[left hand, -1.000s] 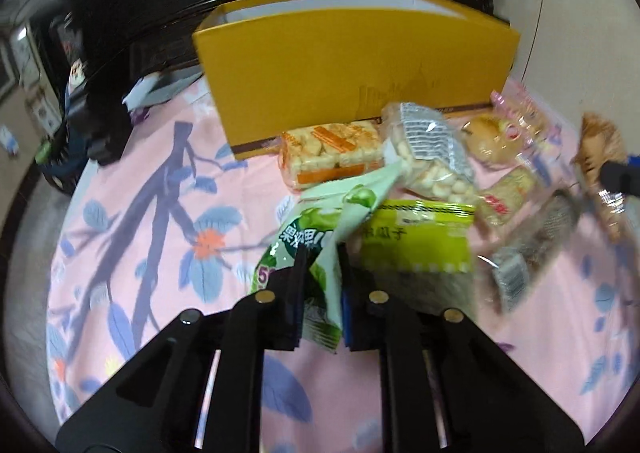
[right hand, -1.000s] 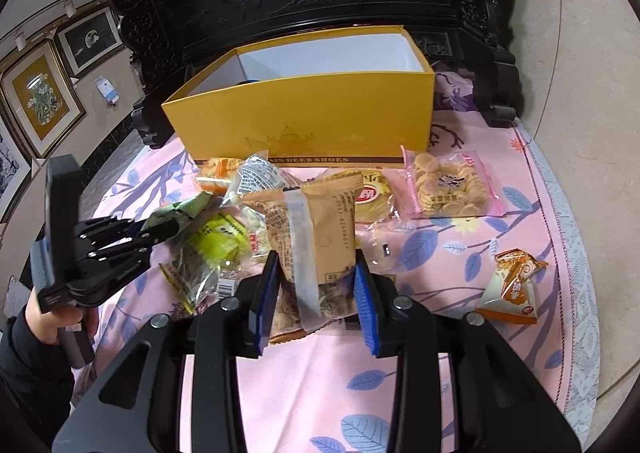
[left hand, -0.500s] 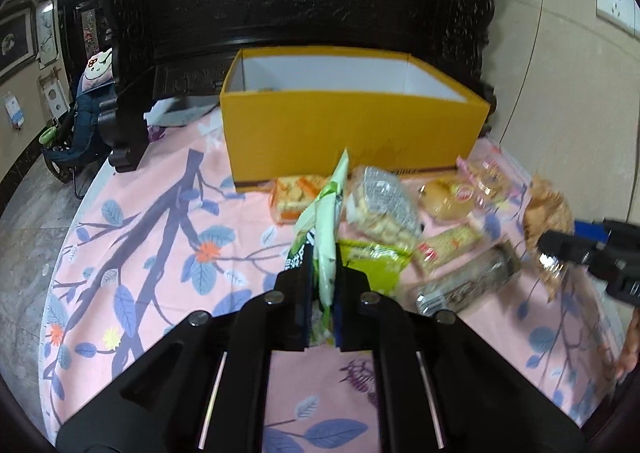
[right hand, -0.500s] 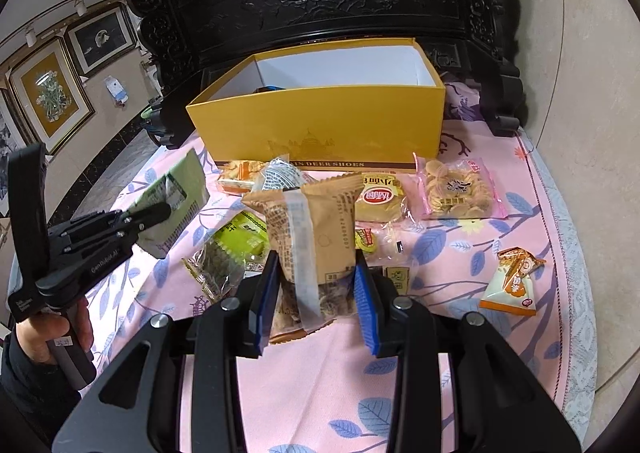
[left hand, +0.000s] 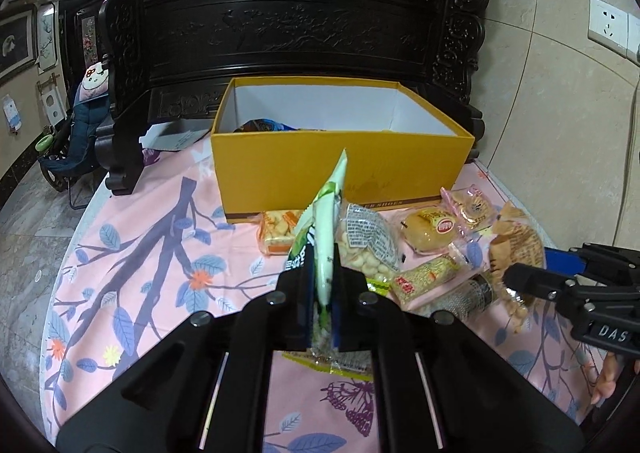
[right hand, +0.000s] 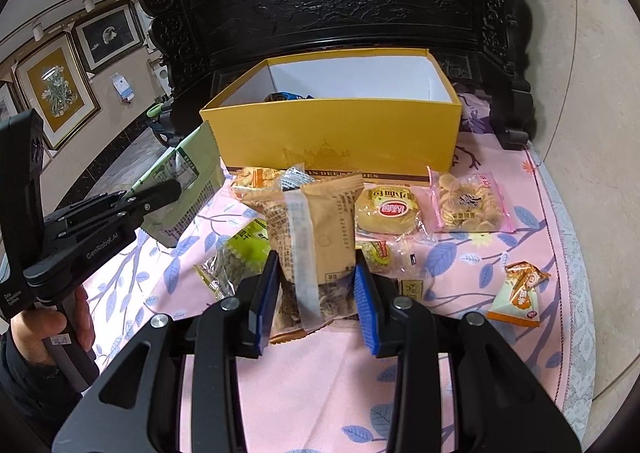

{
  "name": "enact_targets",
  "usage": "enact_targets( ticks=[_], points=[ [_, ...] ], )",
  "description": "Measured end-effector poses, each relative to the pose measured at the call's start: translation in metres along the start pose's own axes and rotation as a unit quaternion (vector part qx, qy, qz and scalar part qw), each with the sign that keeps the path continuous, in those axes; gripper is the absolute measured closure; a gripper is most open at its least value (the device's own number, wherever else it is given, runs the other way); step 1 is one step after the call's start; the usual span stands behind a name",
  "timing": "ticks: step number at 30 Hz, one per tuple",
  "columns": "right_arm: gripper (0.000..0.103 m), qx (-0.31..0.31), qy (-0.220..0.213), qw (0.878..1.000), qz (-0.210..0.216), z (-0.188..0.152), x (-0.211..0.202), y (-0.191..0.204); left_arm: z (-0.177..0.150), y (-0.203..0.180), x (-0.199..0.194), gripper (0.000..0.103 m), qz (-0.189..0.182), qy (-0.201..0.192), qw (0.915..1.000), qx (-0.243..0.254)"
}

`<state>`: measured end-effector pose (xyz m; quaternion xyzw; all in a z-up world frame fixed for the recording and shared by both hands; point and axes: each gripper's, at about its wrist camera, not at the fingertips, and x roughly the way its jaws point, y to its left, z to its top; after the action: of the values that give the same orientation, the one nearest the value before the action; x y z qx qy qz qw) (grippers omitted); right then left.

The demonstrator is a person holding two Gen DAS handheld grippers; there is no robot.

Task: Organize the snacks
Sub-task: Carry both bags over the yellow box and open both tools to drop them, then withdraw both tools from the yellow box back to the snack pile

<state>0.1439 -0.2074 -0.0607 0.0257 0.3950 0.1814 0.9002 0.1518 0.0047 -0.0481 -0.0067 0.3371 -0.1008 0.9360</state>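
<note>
My left gripper (left hand: 323,273) is shut on a green and white snack packet (left hand: 326,221), which it holds edge-up above the pink cloth in front of the open yellow box (left hand: 340,157). The right wrist view shows the same packet (right hand: 188,181) at the left, clamped in the left gripper (right hand: 168,189) that a hand holds. My right gripper (right hand: 316,273) is shut on a brown paper snack packet (right hand: 316,225), which stands upright between the blue pads. A blue packet (left hand: 260,126) lies inside the box.
Loose snacks lie in front of the box: an orange cracker pack (left hand: 278,229), a clear bag of white puffs (left hand: 368,241), a yellow bun (right hand: 386,209), a pink bag of round biscuits (right hand: 468,205), an orange candy packet (right hand: 518,293). A dark carved cabinet (left hand: 300,21) stands behind.
The left gripper has closed tight on the green packet and lifted it off the cloth, so that more of the box's inside shows. The right gripper and its brown packet have stayed put.
</note>
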Motion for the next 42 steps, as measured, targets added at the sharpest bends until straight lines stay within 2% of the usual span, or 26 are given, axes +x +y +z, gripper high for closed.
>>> enact_targets(
  ticks=[4,9,16,22,33,34,35,36,37,38,42],
  points=[
    [0.067,-0.004,-0.008,1.0,0.001,0.014,0.002,0.002,0.011,-0.004,0.001,0.098,-0.002,-0.002,1.0,-0.002],
    [0.067,-0.016,-0.021,1.0,-0.003,0.044,0.005,0.006,0.045,-0.009,0.004,0.098,0.001,-0.013,0.9999,-0.003],
    [0.067,-0.028,-0.048,0.998,-0.018,0.112,0.011,0.006,0.104,-0.015,0.017,0.098,0.016,-0.031,0.9994,-0.001],
    [0.067,-0.023,-0.049,0.998,-0.031,0.156,0.027,-0.004,0.135,-0.011,0.039,0.098,0.017,-0.028,0.9993,-0.017],
    [0.066,-0.013,-0.048,0.998,-0.046,0.202,0.074,-0.033,0.179,-0.002,0.095,0.096,0.032,-0.016,0.9993,-0.01],
    [0.065,-0.013,-0.054,0.997,-0.053,0.208,0.081,-0.037,0.181,0.0,0.099,0.08,0.036,-0.017,0.9992,-0.009],
    [0.063,-0.014,-0.057,0.996,-0.063,0.212,0.085,-0.039,0.186,0.002,0.105,0.039,0.046,-0.015,0.9988,-0.007],
    [0.059,-0.014,-0.055,0.996,-0.072,0.216,0.09,-0.042,0.187,0.005,0.105,0.022,0.058,-0.026,0.9979,-0.009],
    [0.058,-0.01,-0.049,0.996,-0.075,0.218,0.093,-0.046,0.186,0.006,0.102,0.018,0.062,-0.04,0.9972,-0.009],
    [0.058,-0.007,-0.045,0.996,-0.07,0.218,0.094,-0.049,0.186,0.009,0.097,0.018,0.065,-0.055,0.9963,-0.008],
    [0.058,-0.007,-0.041,0.997,-0.071,0.21,0.087,-0.054,0.179,0.016,0.085,0.018,0.061,-0.056,0.9965,-0.01]
  ],
)
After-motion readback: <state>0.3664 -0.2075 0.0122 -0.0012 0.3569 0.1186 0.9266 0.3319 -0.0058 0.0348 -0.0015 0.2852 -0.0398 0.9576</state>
